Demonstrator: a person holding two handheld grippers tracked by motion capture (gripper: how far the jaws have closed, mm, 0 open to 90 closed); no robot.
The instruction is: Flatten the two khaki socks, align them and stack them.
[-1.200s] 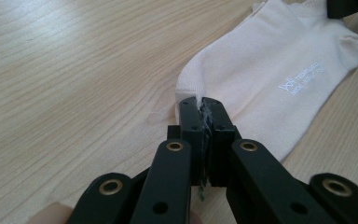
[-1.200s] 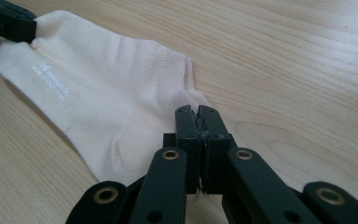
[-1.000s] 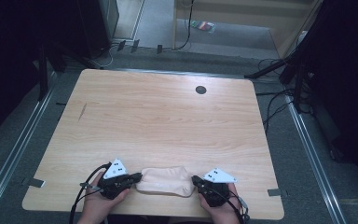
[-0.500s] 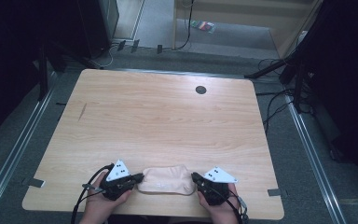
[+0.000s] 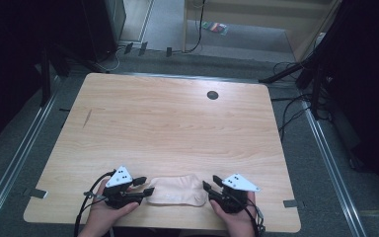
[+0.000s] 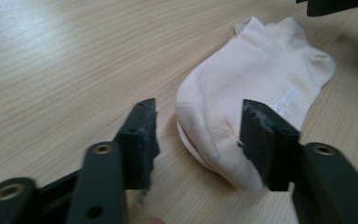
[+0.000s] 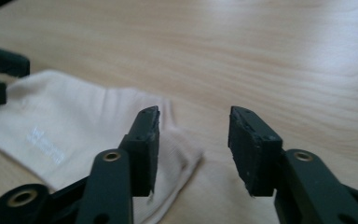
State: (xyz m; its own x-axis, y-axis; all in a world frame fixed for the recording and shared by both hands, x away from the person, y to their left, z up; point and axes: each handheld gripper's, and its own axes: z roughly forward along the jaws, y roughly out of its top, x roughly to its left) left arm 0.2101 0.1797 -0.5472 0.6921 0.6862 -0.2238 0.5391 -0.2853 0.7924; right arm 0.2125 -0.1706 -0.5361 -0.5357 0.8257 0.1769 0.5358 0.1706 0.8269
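What you can't make out

The white print on the sock point(image 6: 261, 88) is too blurred to read, and your right tongs' point(image 7: 193, 135) near pad covers its edge.

Left gripper point(image 5: 145, 186) shifted slightly rightward since a second ago, jaws now apart at the left end of the sock point(image 5: 176, 190), one jaw lying over the fabric. Sock outline a little altered at that end. Right gripper point(image 5: 208, 189) nudged marginally toward the sock's right end, jaws apart.
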